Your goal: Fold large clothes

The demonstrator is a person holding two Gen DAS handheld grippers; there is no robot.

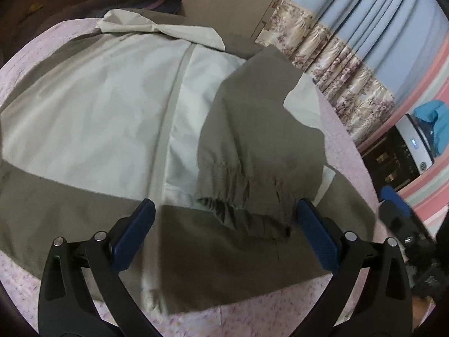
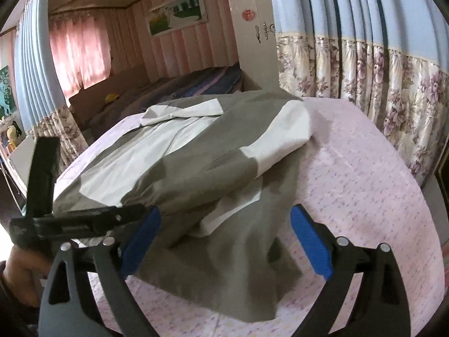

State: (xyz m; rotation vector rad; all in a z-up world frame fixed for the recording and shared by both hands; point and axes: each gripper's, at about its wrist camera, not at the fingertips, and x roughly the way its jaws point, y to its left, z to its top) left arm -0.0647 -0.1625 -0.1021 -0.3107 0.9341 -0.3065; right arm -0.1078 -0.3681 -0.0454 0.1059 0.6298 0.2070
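A large jacket (image 1: 98, 106) in olive-grey and white lies spread, collar (image 1: 157, 28) far, on a pink bedspread (image 1: 348, 151). One sleeve (image 1: 252, 129) is folded across the body, and its gathered cuff (image 1: 221, 202) rests between the wide-apart blue pads of my left gripper (image 1: 226, 203), untouched. In the right wrist view the same jacket (image 2: 196, 174) lies with its sleeve (image 2: 280, 129) across it. My right gripper (image 2: 226, 209) is open over the jacket's near hem with nothing pinched. A hand (image 2: 19, 266) holds the left gripper's black body (image 2: 84, 219) at the left.
Floral and blue curtains (image 2: 364, 70) hang just past the bed's right side. A white wardrobe (image 2: 252, 42) stands behind, with a second bed (image 2: 174, 90) in dark covers beyond the collar. A blue garment (image 1: 432, 120) lies on a white appliance (image 1: 415, 143) at the right.
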